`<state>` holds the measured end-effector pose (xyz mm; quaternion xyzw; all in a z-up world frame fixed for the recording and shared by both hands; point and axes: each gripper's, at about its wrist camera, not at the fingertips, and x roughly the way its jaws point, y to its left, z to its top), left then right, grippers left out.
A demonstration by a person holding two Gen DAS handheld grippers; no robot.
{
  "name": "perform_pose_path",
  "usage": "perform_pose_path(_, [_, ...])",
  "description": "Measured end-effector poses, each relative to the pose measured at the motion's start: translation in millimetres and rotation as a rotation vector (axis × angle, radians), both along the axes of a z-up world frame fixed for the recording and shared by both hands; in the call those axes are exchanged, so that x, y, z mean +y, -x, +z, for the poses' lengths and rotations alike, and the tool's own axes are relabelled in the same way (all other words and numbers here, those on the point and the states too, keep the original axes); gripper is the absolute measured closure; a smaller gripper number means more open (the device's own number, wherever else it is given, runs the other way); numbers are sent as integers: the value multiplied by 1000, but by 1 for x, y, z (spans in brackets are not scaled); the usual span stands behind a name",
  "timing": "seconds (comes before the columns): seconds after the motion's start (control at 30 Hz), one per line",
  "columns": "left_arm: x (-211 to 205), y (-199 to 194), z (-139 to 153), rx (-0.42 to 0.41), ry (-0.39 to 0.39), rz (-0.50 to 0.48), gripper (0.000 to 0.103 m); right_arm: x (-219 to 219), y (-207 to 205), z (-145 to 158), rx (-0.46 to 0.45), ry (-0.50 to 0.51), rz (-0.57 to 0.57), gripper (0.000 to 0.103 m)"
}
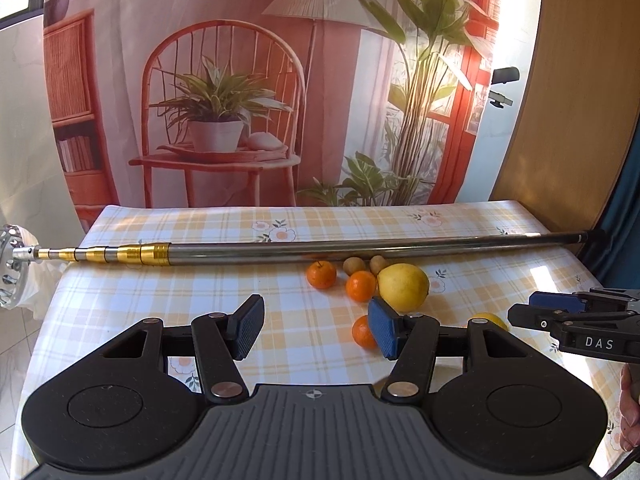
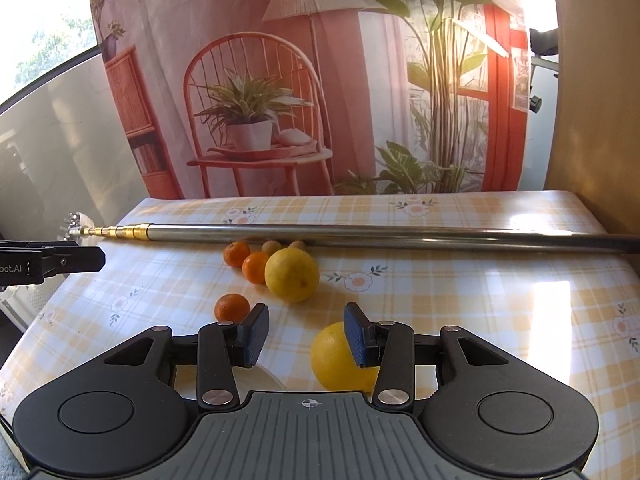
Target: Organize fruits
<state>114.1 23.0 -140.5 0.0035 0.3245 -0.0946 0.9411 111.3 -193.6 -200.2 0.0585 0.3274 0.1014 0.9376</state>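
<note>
Both the left gripper (image 1: 316, 326) and the right gripper (image 2: 306, 332) gape wide and empty. Near the table's (image 2: 500, 304) far edge, against a telescopic pole (image 2: 360, 236), fruit clusters; one tangerine (image 2: 231, 307) and the nearer lemon (image 2: 336, 356) lie apart, probably unsorted.

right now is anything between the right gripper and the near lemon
Nothing visible blocks it. The right gripper is open and the near lemon lies just ahead, partly behind its right finger. The lone mandarin sits off to the left, apart, and the telescopic pole lies farther back.
</note>
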Motion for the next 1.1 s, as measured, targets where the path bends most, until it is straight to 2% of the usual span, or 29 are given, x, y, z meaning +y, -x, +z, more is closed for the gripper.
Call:
perform_pose_path(0.2, [-2, -13, 0, 12, 15, -11, 43, -14, -13, 4, -10, -7, -28, 64])
perform_pose_path(0.63, [-35, -55, -57, 176, -18, -160, 45, -28, -29, -21, 51, -50, -66, 64])
perform_pose_path(0.83, [-45, -85, -80, 251, 10, -163, 45, -31, -34, -28, 67, -60, -71, 64])
perform_pose_path(1.03, [-51, -101, -94, 295, 24, -169, 54, -33, -38, -34, 83, -69, -75, 64])
perform_pose_path(1.1, [-54, -104, -98, 304, 20, -169, 55, -34, -38, -36, 88, -72, -74, 64])
